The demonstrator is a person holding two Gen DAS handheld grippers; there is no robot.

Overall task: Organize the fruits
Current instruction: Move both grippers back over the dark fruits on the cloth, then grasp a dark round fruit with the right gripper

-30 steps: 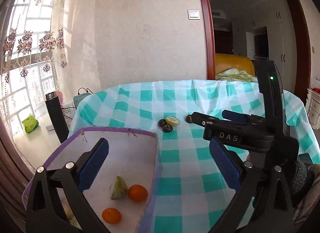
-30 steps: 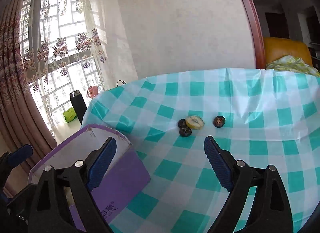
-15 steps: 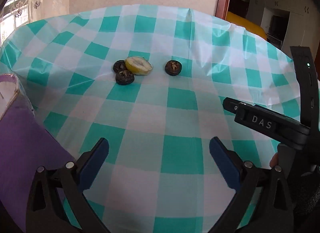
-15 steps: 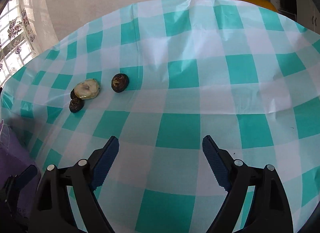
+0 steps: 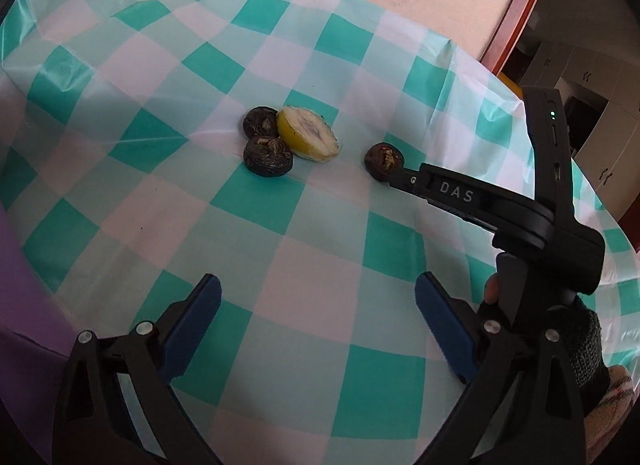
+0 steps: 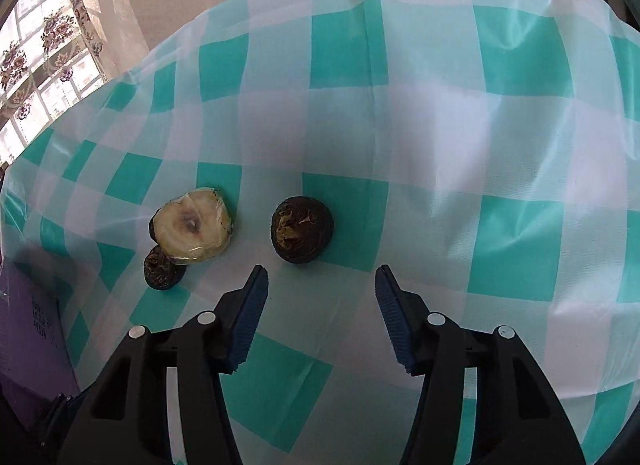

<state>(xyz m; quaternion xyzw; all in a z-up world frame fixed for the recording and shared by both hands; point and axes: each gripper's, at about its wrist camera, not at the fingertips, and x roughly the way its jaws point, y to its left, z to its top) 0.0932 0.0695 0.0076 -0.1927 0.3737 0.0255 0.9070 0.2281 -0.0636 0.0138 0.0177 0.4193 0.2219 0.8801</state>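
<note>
Table [image 5: 320, 285] covered by a teal-and-white checked cloth, pale wall behind, patterned curtain at far left in the right wrist view. Near the middle of the cloth lies a cut yellow fruit half [image 5: 308, 138], cut face up, touching two dark round fruits [image 5: 267, 156] on its left side. A third dark fruit [image 6: 302, 229] sits alone to the right, apart from the cluster. Right gripper [image 6: 322, 315] hovers just near of that lone fruit, fingers [image 6: 250, 315] spread apart and holding nothing (the fruit lies ahead of the tips, not between them). Left gripper [image 5: 316, 325] is nearer, fingers [image 5: 192, 321] released, nothing held. Purple box [image 6: 28, 329] at the near left edge
</note>
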